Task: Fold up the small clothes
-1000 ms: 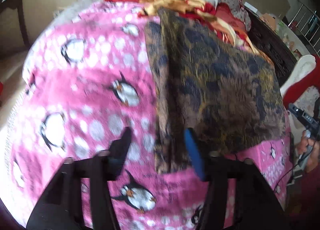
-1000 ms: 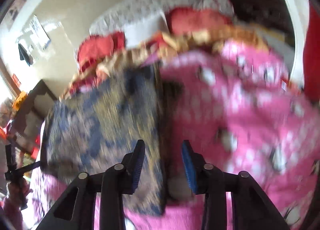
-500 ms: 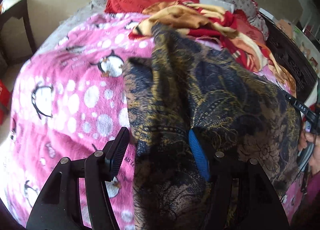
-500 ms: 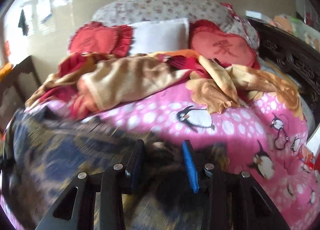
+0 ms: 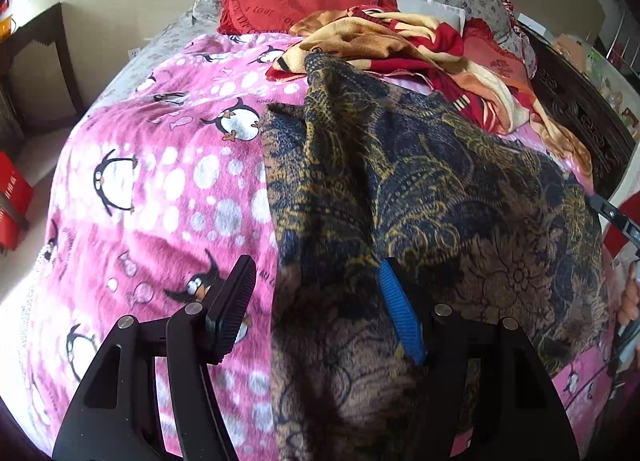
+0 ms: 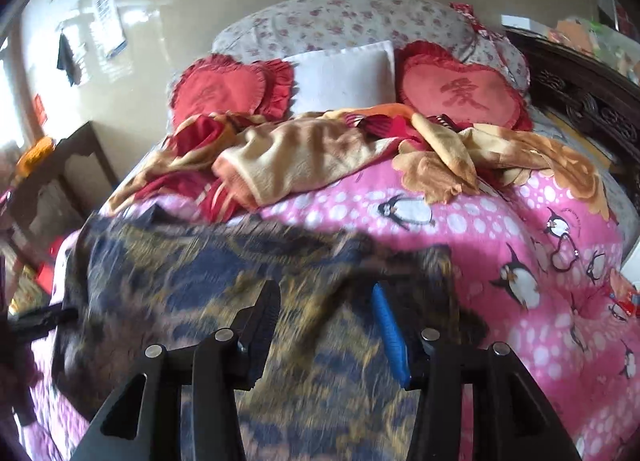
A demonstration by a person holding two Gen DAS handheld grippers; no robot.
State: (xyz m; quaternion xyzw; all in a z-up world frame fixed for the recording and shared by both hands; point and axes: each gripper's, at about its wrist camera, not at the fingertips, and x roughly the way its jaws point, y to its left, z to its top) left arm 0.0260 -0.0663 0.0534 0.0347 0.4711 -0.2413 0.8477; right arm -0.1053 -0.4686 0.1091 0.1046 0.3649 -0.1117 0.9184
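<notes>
A dark navy and gold patterned garment (image 5: 432, 197) lies spread on a pink penguin blanket (image 5: 160, 189); it also shows, blurred, in the right wrist view (image 6: 208, 293). My left gripper (image 5: 316, 301) is open low over the garment's left edge, with cloth lying between the fingers. My right gripper (image 6: 326, 321) is open just above the garment's other side, and nothing is held. The right gripper's tip shows at the far right of the left wrist view (image 5: 612, 217).
A crumpled red and tan blanket (image 6: 320, 157) lies past the garment. Two red heart cushions (image 6: 460, 93) and a white pillow (image 6: 344, 73) stand at the bed's head. A dark carved bed frame (image 6: 588, 101) runs along the right. A dark side table (image 5: 36, 61) stands left.
Both grippers came down and closer over the garment. The garment went from folded in half to lying wider across the blanket. The right gripper's jaws have opened wider.
</notes>
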